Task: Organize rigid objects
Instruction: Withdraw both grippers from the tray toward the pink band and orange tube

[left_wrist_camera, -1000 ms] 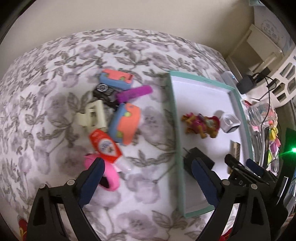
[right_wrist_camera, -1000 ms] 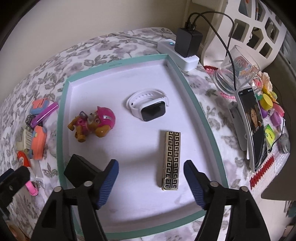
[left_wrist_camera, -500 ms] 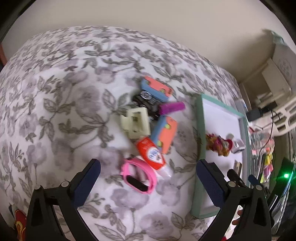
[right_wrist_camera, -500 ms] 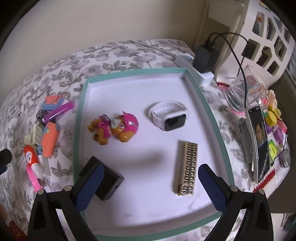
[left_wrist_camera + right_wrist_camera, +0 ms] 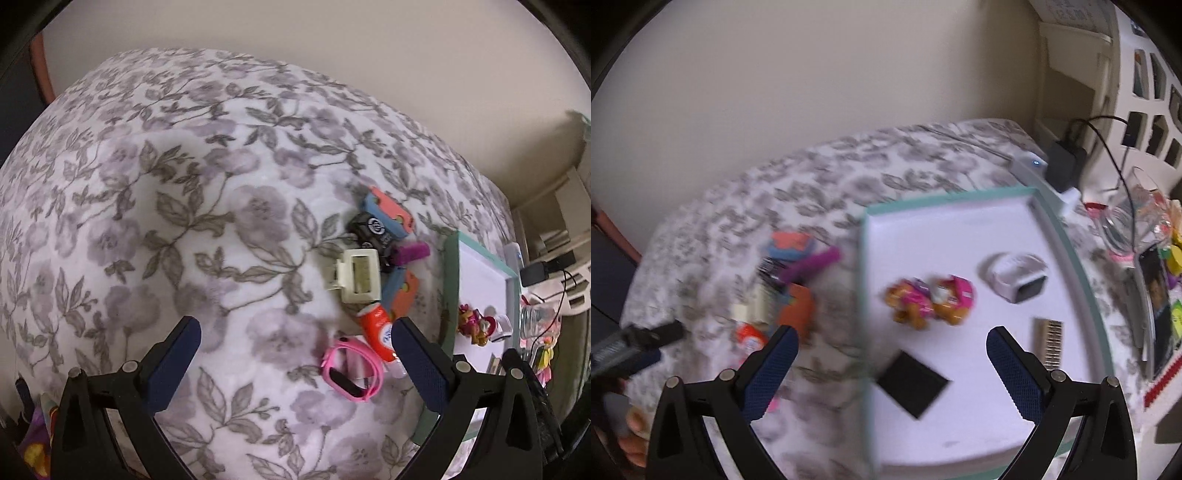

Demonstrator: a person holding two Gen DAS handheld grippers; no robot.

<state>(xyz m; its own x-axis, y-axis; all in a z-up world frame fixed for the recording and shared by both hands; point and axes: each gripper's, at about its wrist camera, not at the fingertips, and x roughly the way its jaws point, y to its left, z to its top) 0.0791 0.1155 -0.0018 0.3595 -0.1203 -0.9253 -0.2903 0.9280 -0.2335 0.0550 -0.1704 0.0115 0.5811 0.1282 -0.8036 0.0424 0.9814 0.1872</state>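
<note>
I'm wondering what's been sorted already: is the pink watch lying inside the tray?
No, the pink watch lies on the flowered cloth, outside the teal-rimmed tray.

Plain beige wall [image 5: 332, 55]; floral cloth [image 5: 184, 184] over surface; white cut-out furniture [image 5: 1145, 92], possibly shelf, right.

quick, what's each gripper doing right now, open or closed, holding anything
Left gripper: open wide, holding nothing, above the floral cloth.
Right gripper: open wide, holding nothing, over the tray's left edge.

L wrist cam steep over bedspread [image 5: 184, 184]; R over tray [image 5: 866, 295]; both share toys.
</note>
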